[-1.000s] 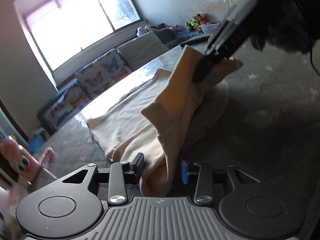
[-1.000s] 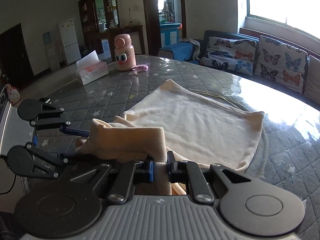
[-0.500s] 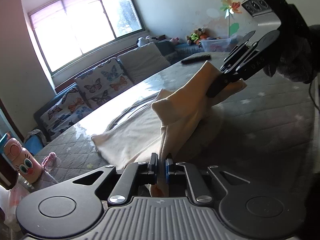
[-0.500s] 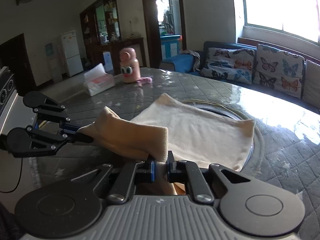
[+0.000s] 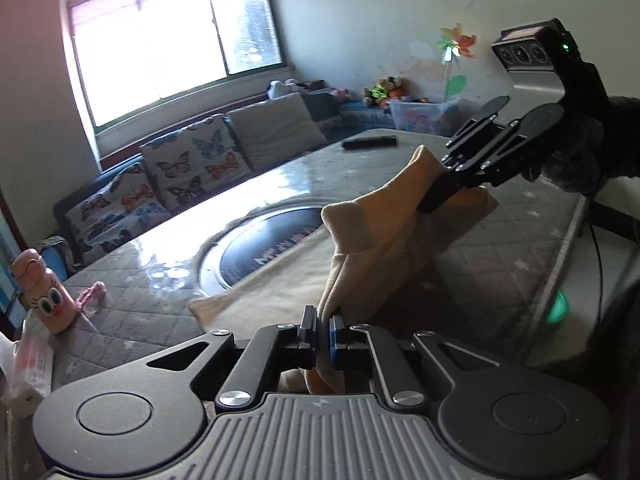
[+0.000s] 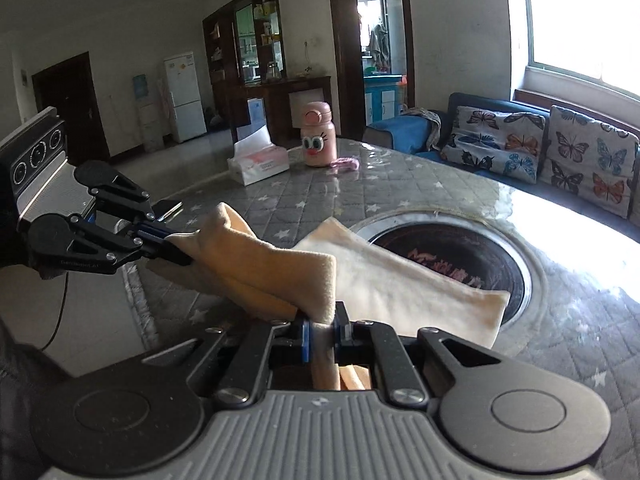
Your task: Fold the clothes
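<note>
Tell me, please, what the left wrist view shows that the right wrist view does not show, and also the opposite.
Only the left wrist view shows the black remote, the pinwheel and the soft toys by the far wall. Only the right wrist view shows the white fridge and the dark door. Both show the cream garment, with the left gripper and the right gripper each shut on it, the pink bottle, the tissue box and the butterfly cushions.

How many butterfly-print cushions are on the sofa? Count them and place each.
2, side by side on the dark blue sofa: in the right wrist view, one butterfly-print cushion left, the other right. Others may lie out of frame.
</note>
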{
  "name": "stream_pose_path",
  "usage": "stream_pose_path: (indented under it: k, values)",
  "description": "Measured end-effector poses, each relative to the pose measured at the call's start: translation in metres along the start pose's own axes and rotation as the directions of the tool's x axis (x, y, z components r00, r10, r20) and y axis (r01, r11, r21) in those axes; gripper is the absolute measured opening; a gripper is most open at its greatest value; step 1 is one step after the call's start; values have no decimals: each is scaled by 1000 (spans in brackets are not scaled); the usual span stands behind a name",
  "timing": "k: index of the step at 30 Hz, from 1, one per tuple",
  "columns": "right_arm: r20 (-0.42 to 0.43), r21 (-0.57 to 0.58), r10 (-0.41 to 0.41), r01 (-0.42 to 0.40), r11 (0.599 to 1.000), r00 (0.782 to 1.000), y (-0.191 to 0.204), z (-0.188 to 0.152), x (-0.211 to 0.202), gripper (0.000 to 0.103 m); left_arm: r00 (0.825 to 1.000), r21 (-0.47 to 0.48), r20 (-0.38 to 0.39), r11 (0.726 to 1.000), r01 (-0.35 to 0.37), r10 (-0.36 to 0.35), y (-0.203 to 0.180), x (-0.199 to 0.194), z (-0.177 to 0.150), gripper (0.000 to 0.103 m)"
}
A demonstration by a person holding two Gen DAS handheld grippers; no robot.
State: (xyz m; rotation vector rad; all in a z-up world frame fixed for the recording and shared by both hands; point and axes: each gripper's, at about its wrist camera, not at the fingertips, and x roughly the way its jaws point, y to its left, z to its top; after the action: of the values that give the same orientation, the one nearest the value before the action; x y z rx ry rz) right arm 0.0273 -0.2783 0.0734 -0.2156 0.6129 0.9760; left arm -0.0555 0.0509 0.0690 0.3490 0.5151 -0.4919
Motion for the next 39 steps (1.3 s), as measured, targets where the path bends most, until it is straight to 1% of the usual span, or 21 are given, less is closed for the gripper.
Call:
stream_pose_path:
  k: [4,7,11,12,14,16,18,19,20,21,22,24,26,30,33,35,39]
  values:
    - [-4,-5,-13,13,1000,1000,-17,21,19,9,1000,-27,3,999,-31,31,25,25,12,6]
    - [-7,-7,-24,23,1000,1000,-34,38,38,9,998,-44,-23,997,-59,58,45,55,17,6]
    - [-44,20,-50,51,999,998,-59,56,79,9,994,-65,-61,993,-98,94,72,96,23,6]
    - [-57,32,-56,58,998,997,-65,57,90,9,993,-78,-78,992,-99,93,78,108,22,6]
    - [-83,55,-67,72,996,994,-75,59,112,9,986,-108,-117,986,-128,115,88,131,16,6]
    - [-102,79,-94,102,992,990,-83,56,136,10,981,-141,-151,980,-141,119,94,148,9,7]
    - [-119,114,-110,124,986,987,-90,50,150,16,977,-168,-172,973,-156,127,99,159,4,12]
    - [-128,131,-118,135,982,985,-94,47,157,18,976,-177,-173,971,-159,128,100,160,2,14]
    - [-137,148,-126,146,978,983,-97,44,164,18,976,-189,-175,969,-162,129,102,160,2,18]
    - [-132,163,-134,154,974,982,-101,41,160,19,975,-195,-176,966,-172,138,105,159,1,24]
    - [-127,178,-141,163,970,982,-104,37,155,21,973,-199,-177,963,-184,149,108,157,1,25]
    - [-118,209,-157,179,961,981,-111,31,147,23,968,-210,-182,955,-211,174,114,154,1,37]
    - [-109,239,-173,195,951,979,-118,24,139,36,961,-226,-187,944,-242,201,121,150,0,41]
    - [-99,295,-202,222,929,975,-131,11,121,38,952,-267,-185,920,-286,242,130,138,-2,41]
    - [-104,331,-211,234,914,972,-136,-2,107,38,961,-323,-165,909,-265,222,128,121,-3,41]
    - [-106,360,-212,236,903,972,-140,-10,98,38,968,-355,-161,904,-238,191,121,112,-4,41]
    - [-102,396,-203,226,890,974,-145,-22,94,37,976,-415,-162,887,-201,146,106,99,-10,41]
